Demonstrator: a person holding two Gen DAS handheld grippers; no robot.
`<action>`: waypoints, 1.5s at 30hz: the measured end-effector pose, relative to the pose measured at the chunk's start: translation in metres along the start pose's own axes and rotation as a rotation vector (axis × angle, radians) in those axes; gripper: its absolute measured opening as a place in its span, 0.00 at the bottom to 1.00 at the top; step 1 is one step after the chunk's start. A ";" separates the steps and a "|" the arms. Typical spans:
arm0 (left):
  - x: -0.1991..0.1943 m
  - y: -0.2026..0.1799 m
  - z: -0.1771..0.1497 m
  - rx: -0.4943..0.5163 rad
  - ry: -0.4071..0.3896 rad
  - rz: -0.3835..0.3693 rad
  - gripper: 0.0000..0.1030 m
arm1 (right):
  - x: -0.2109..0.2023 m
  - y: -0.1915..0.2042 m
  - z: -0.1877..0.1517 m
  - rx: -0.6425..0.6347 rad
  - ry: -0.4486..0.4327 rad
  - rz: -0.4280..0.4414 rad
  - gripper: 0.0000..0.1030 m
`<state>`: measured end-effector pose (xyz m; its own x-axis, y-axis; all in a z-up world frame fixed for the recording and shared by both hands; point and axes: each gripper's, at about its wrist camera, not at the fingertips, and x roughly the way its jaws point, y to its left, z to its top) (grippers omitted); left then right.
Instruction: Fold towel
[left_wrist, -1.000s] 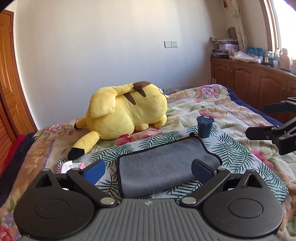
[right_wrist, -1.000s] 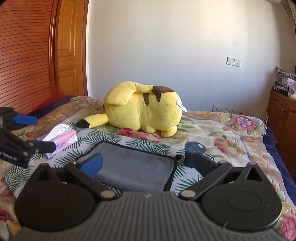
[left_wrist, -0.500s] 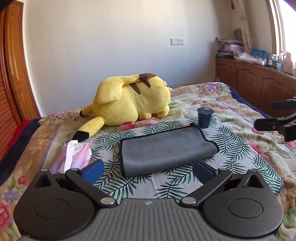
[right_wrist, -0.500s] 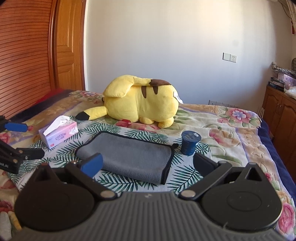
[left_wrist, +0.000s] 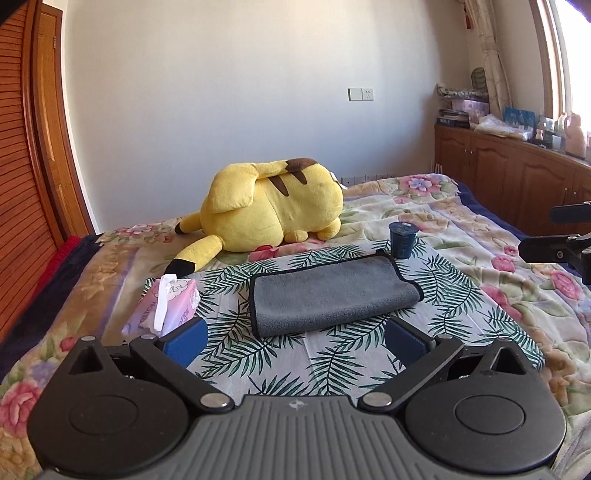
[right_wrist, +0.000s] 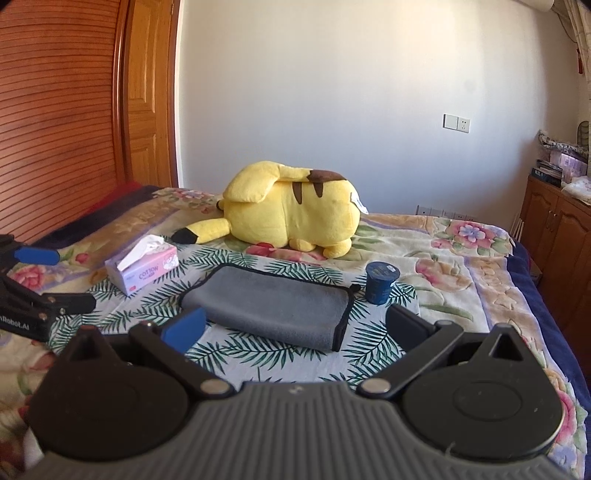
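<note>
A grey towel with black trim (left_wrist: 332, 291) lies folded flat on a palm-leaf cloth on the bed; it also shows in the right wrist view (right_wrist: 273, 306). My left gripper (left_wrist: 293, 341) is open and empty, held back from the towel's near edge. My right gripper (right_wrist: 295, 326) is open and empty, also short of the towel. The right gripper's fingers (left_wrist: 546, 249) show at the right edge of the left wrist view. The left gripper's fingers (right_wrist: 55, 301) show at the left edge of the right wrist view.
A yellow plush toy (left_wrist: 273, 210) lies behind the towel. A dark blue cup (left_wrist: 402, 240) stands at the towel's far right corner. A pink tissue pack (left_wrist: 166, 306) sits left of the towel. Wooden cabinets (left_wrist: 517, 181) line the right wall.
Both grippers have drawn back and away from the towel, which now lies farther off and fully in view. The towel itself has not moved.
</note>
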<state>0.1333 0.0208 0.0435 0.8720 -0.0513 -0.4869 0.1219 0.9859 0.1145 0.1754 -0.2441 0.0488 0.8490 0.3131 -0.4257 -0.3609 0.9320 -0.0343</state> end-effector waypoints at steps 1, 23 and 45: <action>-0.005 -0.001 -0.001 -0.003 -0.006 0.007 0.84 | -0.004 0.001 0.000 0.004 -0.003 0.001 1.00; -0.062 -0.029 -0.041 -0.030 -0.063 -0.001 0.84 | -0.048 0.027 -0.030 0.052 -0.028 -0.008 1.00; -0.056 -0.037 -0.088 -0.082 -0.038 -0.002 0.84 | -0.053 0.035 -0.088 0.111 0.015 -0.050 1.00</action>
<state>0.0382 0.0016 -0.0097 0.8893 -0.0573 -0.4538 0.0853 0.9955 0.0414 0.0842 -0.2442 -0.0091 0.8585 0.2635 -0.4399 -0.2725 0.9611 0.0439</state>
